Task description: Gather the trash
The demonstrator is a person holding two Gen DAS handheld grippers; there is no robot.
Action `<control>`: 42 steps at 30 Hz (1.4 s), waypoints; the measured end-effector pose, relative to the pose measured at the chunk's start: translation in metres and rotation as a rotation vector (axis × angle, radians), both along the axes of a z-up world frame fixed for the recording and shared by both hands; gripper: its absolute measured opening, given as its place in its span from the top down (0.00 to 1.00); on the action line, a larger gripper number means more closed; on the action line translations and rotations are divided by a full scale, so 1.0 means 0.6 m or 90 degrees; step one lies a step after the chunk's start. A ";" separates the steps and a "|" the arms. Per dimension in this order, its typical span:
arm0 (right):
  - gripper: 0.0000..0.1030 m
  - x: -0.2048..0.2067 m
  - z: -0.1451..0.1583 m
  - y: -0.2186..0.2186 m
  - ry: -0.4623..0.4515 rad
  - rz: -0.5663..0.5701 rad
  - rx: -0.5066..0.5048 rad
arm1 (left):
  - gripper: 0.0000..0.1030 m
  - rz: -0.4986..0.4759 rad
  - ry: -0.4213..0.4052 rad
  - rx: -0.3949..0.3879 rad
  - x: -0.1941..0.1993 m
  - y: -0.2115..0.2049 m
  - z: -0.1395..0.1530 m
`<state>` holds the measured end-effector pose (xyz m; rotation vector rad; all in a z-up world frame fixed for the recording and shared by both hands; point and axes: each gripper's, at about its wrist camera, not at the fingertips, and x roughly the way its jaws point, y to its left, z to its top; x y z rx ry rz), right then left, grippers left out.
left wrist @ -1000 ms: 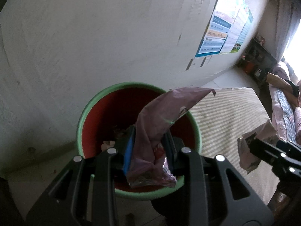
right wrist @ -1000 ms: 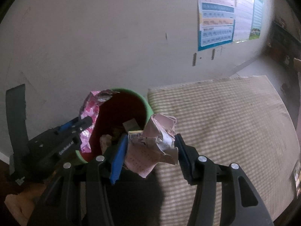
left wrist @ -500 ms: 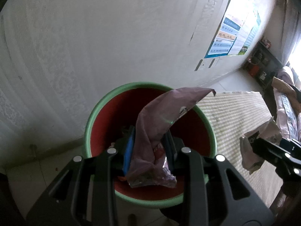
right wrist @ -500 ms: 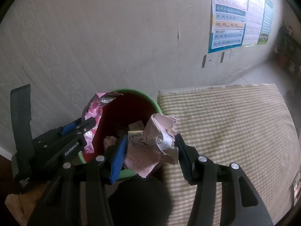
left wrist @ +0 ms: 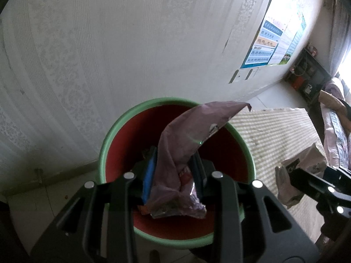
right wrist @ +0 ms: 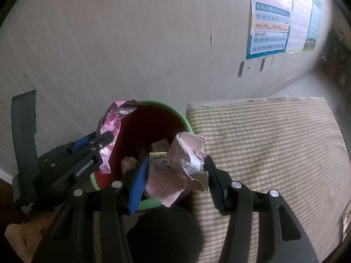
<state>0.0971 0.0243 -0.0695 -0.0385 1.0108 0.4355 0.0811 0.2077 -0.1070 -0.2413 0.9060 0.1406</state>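
A bin with a green rim (left wrist: 103, 153) and red inside (right wrist: 153, 122) stands on the floor by the wall, with some trash in it. My left gripper (left wrist: 173, 164) is shut on a pink snack wrapper (left wrist: 186, 140) and holds it over the bin's mouth; it also shows in the right wrist view (right wrist: 109, 127). My right gripper (right wrist: 175, 168) is shut on crumpled pink-white paper (right wrist: 182, 164), held above the bin's right rim next to the mattress. The paper also shows in the left wrist view (left wrist: 300, 166).
A striped mattress (right wrist: 263, 144) lies right of the bin. The patterned wall (left wrist: 109, 43) is close behind it, with posters (right wrist: 276, 15) and wall sockets (right wrist: 245, 68). Furniture (left wrist: 309, 74) stands at the far right.
Both grippers have moved closer to the bin and more squarely over it, each still holding its trash. The bin looks larger in both views.
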 end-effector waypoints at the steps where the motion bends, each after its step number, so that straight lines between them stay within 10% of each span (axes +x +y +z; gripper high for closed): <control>1: 0.51 0.002 0.000 0.001 0.001 0.001 0.002 | 0.72 0.001 0.000 0.003 0.001 0.000 0.000; 27: 0.46 -0.008 0.037 -0.011 -0.035 0.002 0.037 | 0.46 0.015 -0.010 0.011 0.005 -0.015 0.009; 36: 0.17 -0.089 0.106 -0.196 -0.165 -0.144 0.057 | 0.06 -0.061 -0.180 0.024 -0.045 -0.146 0.114; 42: 0.06 -0.167 0.191 -0.315 -0.305 -0.251 0.022 | 0.04 -0.073 -0.302 0.012 -0.087 -0.237 0.205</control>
